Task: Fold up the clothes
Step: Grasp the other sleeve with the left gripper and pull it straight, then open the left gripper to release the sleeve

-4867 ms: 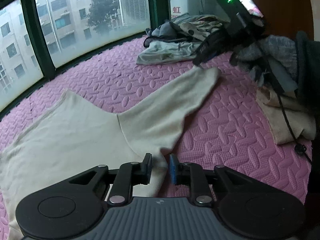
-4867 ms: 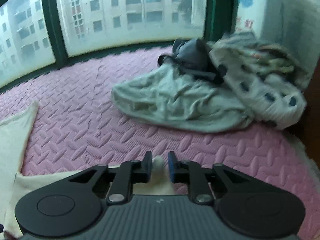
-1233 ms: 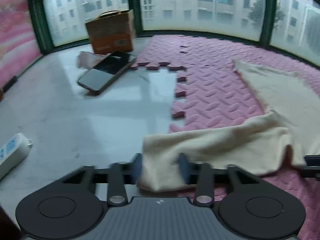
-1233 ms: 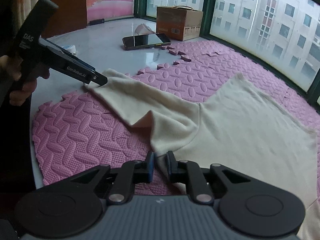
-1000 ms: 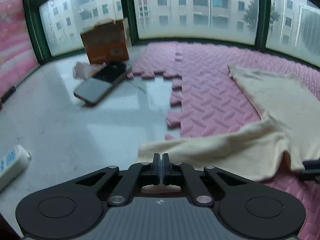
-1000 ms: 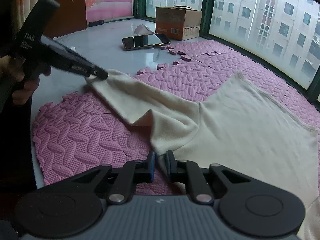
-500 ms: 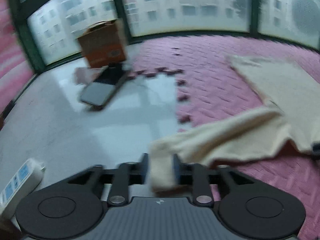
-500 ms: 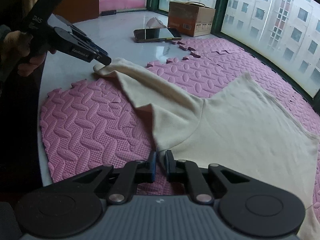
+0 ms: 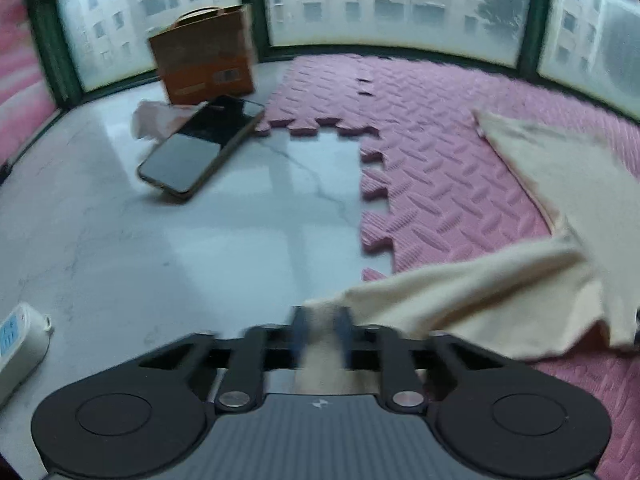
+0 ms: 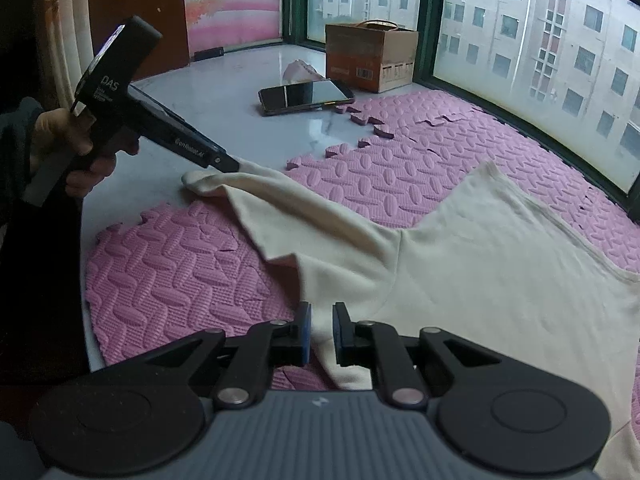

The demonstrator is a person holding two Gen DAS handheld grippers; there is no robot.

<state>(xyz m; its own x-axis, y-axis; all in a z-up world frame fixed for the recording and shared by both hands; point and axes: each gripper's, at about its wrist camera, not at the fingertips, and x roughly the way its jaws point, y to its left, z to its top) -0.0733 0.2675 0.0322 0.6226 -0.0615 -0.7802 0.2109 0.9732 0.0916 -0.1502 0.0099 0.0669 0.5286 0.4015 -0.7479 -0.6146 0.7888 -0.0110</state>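
A cream long-sleeved top lies spread on the pink foam mat. Its sleeve stretches left toward the marble floor. My left gripper is shut on the sleeve cuff; the right wrist view shows it holding the cuff just above the floor. The sleeve also shows in the left wrist view. My right gripper is shut on the top's edge near the armpit, with cloth between its blue pads.
A phone lies on the white marble floor, with a brown cardboard box and a crumpled tissue behind it. A white power strip is at the left. Windows ring the mat.
My left gripper closed on the sleeve cuff and pulled it out left over the bare floor, straightening the sleeve. My right gripper has kept its hold near the armpit.
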